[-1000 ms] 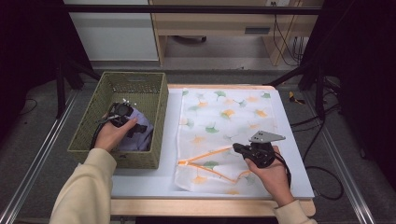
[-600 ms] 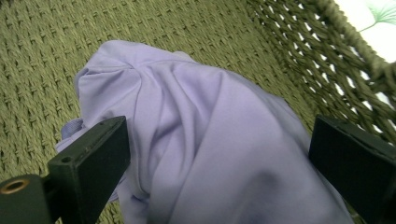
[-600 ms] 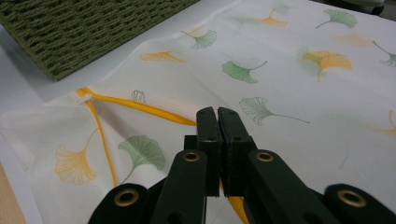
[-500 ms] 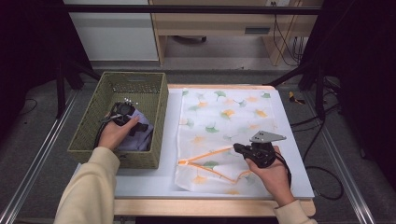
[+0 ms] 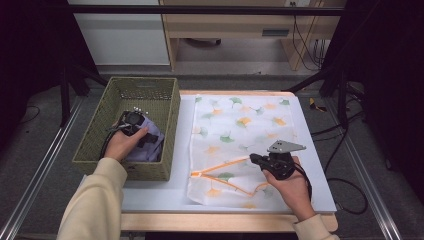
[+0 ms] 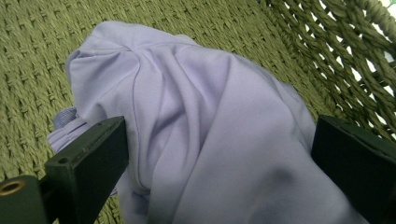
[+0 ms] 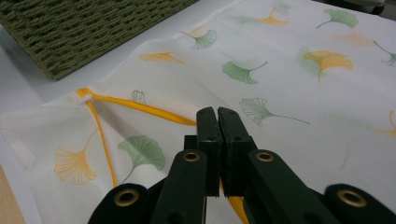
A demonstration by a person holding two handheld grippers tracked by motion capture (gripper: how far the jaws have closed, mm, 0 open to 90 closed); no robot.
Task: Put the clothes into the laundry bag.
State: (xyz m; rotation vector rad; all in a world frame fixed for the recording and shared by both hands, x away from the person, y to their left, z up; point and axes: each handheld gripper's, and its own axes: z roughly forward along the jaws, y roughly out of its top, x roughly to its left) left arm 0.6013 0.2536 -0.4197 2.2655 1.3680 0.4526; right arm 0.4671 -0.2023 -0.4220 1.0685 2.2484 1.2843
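From above, a green woven basket (image 5: 95,145) sits at the left of the white worktop (image 5: 165,192), with a lilac garment (image 5: 152,142) inside under the left gripper (image 5: 132,120). Beside it lies a ginkgo-print cloth (image 5: 240,125) with an orange-edged fold; the right gripper (image 5: 255,159) rests on that cloth.

Along the left gripper view, the jaws are spread wide on either side of the bunched lilac garment (image 6: 210,140) on the basket floor (image 6: 32,60).

Along the right gripper view, the jaws are clenched together over the orange edge (image 7: 140,108) of the cloth (image 7: 289,84); whether they pinch it I cannot tell.
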